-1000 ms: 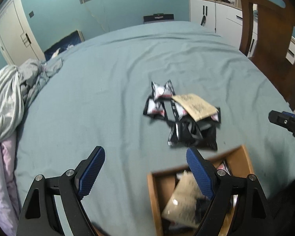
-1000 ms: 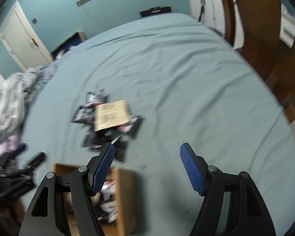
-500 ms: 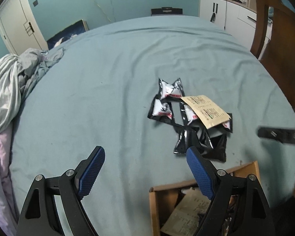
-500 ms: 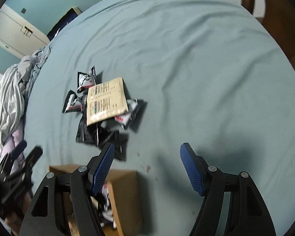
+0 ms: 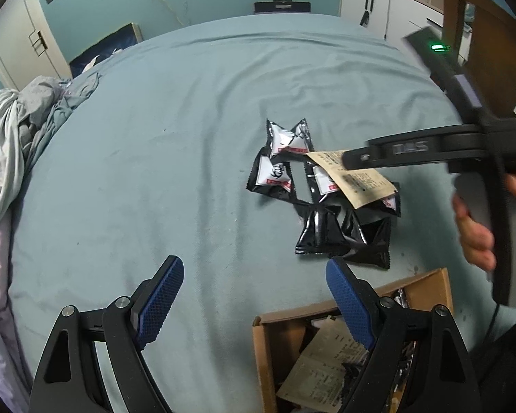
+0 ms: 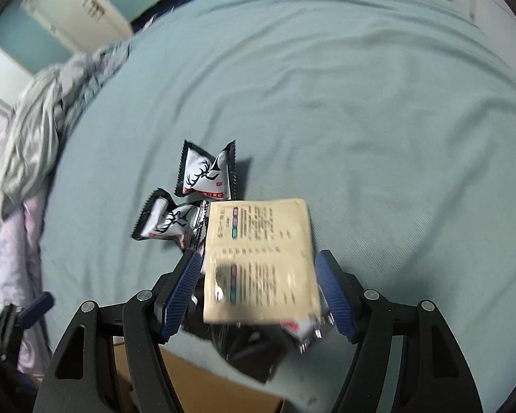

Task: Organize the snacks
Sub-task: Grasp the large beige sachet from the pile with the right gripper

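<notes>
A pile of black and white snack packets (image 5: 323, 203) lies on the teal bedspread, with a flat tan packet (image 5: 357, 180) on top. My right gripper (image 6: 258, 282) is open, its blue fingers on either side of the tan packet (image 6: 258, 258), just above the pile. It shows in the left wrist view (image 5: 388, 155) reaching over the pile from the right. My left gripper (image 5: 254, 296) is open and empty, hovering near the front of the bed. A brown cardboard box (image 5: 271, 320) with several packets inside sits under its right finger.
Crumpled grey bedding (image 5: 13, 130) lies at the left edge of the bed. A wooden chair (image 5: 492, 44) and white cabinets (image 5: 378, 3) stand at the far right. A white door (image 5: 17, 44) is at the far left.
My right gripper has swung down and forward over the pile, so the tan packet now sits between its open fingers. My left gripper has stayed nearly still.
</notes>
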